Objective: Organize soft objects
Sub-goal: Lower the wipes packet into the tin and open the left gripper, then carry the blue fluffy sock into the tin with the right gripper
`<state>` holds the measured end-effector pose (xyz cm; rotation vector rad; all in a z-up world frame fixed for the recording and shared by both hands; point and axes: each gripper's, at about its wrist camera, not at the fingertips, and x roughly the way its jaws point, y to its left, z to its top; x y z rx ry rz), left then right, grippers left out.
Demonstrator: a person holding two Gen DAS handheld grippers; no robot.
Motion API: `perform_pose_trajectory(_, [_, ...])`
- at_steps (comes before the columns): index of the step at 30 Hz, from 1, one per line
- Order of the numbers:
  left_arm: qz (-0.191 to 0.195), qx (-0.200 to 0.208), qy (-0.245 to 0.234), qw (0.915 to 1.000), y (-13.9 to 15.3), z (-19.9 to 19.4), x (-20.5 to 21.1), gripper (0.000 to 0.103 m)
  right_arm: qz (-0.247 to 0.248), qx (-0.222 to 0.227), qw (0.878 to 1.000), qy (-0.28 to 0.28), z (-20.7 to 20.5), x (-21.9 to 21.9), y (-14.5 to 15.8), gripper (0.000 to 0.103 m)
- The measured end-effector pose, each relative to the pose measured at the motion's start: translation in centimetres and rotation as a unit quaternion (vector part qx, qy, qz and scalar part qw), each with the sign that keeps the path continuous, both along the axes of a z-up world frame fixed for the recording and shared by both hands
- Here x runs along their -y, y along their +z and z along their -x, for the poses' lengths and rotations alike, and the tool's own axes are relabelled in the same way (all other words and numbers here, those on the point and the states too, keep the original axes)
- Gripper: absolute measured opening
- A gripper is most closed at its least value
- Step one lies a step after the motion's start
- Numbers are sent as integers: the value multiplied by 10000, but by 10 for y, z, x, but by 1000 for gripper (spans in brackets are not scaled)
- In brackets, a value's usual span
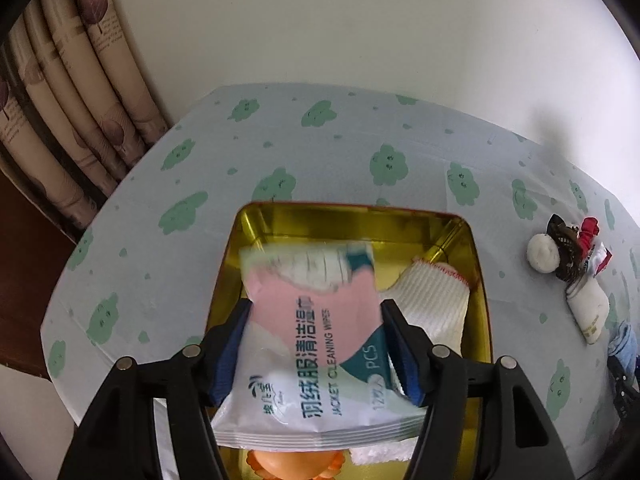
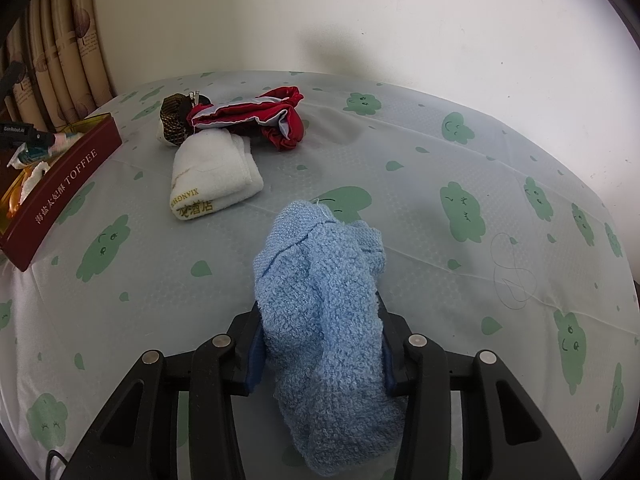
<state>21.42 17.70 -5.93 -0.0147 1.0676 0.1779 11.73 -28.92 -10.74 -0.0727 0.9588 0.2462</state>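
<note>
My left gripper [image 1: 316, 304] hangs open over a gold-lined tin [image 1: 476, 280]. A pink and white pack of cleaning wipes [image 1: 312, 360] lies loose between its blue pads, and the pack's far end is blurred. Inside the tin lie a white knitted glove [image 1: 432, 304] and an orange object [image 1: 292, 464] at the near end. My right gripper [image 2: 320, 312] is shut on a light blue terry towel [image 2: 320, 248], which bulges above and below the fingers just over the tablecloth. The tin [image 2: 68, 184] shows as a dark red toffee box at the left.
A rolled white hotel towel [image 2: 212, 176], a red cloth [image 2: 272, 116] and a dark patterned pouch [image 2: 176, 120] lie together behind the blue towel. The table has a pale cloth with green clouds [image 2: 460, 208]. A white wall stands behind it and curtains [image 1: 80, 80] hang at the left.
</note>
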Motion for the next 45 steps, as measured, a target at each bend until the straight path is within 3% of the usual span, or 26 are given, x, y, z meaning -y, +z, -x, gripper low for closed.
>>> perform_pose_trajectory(8, [123,292,45,9995,21,9,-6,67,1,-2,10000,-9,0,3,-1,42])
perform_pose_trajectory(14, [-211,608,120,9979,35,35,-4,67,4,-2,10000,-10,0,2,0,42])
perform_pose_trajectory(24, [4,1046,15,9945,43,80,-10,67,9,-23,10000,-77,-3,10,-1,46])
perform_pose_trajectory(31, [146,957,-428,9944,29,107,-2,67,60,60,9999,-81,1,2,2,47])
perform_pose_trajectory(34, [-109,877,-577,9944,22,120,8,67,201,164,9997,-15,5,-5,5,39])
perform_pose_trajectory(37, [-602,1041,-327,9922,20,131,11,67,353,219,9991,60,7,-11,6,33])
perform_pose_trajectory(45, [96,1345,552,9893,17,144,-22,67,328,-20,9993,-184,3,-16,8,31])
